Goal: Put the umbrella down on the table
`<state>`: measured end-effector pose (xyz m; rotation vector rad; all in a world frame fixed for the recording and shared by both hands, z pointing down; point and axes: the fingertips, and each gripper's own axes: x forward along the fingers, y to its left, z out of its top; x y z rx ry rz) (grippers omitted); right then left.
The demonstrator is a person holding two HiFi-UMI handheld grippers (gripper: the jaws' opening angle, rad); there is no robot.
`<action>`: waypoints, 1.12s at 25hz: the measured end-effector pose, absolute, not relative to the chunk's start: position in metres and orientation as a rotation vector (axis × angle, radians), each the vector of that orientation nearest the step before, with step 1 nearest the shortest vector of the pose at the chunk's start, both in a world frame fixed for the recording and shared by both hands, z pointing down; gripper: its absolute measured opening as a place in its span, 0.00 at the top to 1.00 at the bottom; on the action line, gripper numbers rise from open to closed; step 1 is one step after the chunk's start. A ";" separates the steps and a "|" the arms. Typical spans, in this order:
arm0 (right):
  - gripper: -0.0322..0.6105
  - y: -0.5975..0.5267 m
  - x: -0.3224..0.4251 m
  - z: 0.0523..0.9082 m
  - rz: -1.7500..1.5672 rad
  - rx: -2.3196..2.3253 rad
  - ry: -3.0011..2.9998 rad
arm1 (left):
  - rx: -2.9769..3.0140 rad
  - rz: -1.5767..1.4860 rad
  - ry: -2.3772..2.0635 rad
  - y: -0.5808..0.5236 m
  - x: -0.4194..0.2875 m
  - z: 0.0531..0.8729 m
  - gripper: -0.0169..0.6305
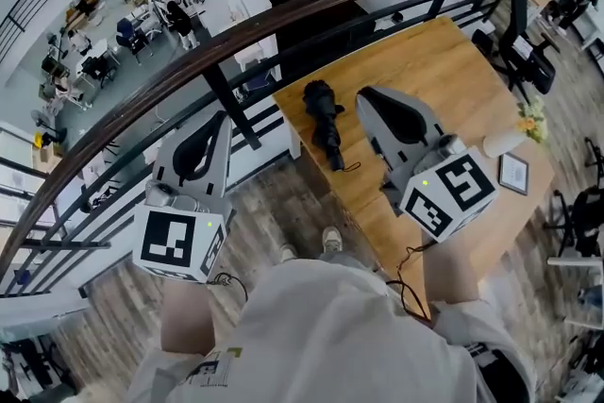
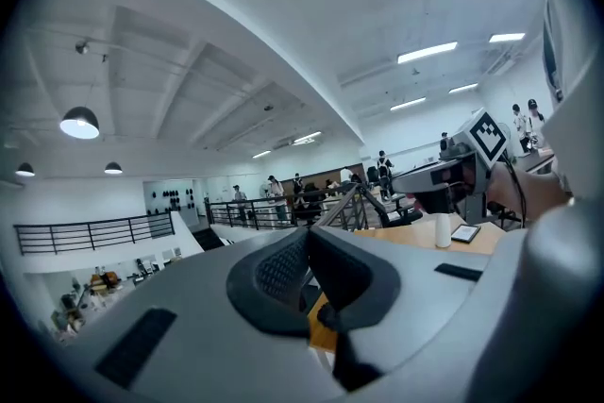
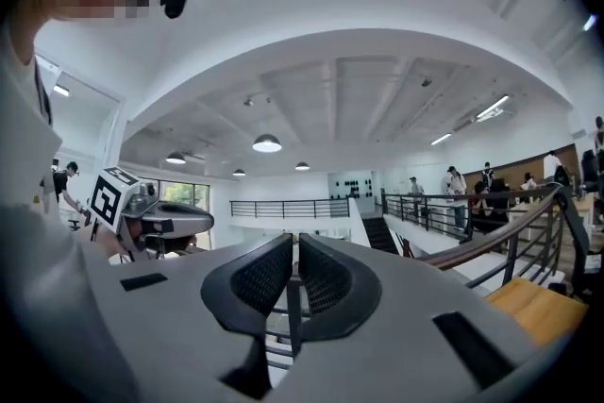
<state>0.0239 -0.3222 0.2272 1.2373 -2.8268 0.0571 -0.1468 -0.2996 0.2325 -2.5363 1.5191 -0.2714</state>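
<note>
A folded black umbrella (image 1: pixel 324 123) lies on the wooden table (image 1: pixel 434 61) near its left edge, with its strap trailing toward me. No gripper touches it. My right gripper (image 1: pixel 364 95) is held up over the table just right of the umbrella. In the right gripper view its jaws (image 3: pixel 294 252) stand shut but for a thin slit, with nothing between them. My left gripper (image 1: pixel 219 120) is raised left of the table, by the railing. Its pads (image 2: pixel 307 245) meet with nothing between them. Each gripper shows in the other's view: the right gripper (image 2: pixel 444 175) and the left gripper (image 3: pixel 156 222).
A dark curved railing (image 1: pixel 236 33) runs across just beyond the table, with an open drop to a lower floor behind it. On the table's right end stand a white cup (image 1: pixel 500 143), a small framed card (image 1: pixel 514 173) and flowers (image 1: pixel 533 120). Chairs stand around the far side.
</note>
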 end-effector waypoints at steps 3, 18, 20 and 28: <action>0.89 -0.303 0.015 0.220 0.000 1.182 -2.850 | -2.512 -0.262 1.503 -0.286 -0.143 0.224 0.95; 0.91 -0.263 0.000 0.216 -0.035 1.198 -2.917 | -2.564 -0.314 1.542 -0.234 -0.139 0.239 0.95; 0.91 -0.263 -0.004 0.217 -0.023 1.178 -2.921 | -2.573 -0.325 1.554 -0.232 -0.140 0.243 0.95; 0.91 -0.248 -0.042 0.224 -0.023 1.084 -2.924 | -2.567 -0.289 1.659 -0.209 -0.170 0.246 0.95</action>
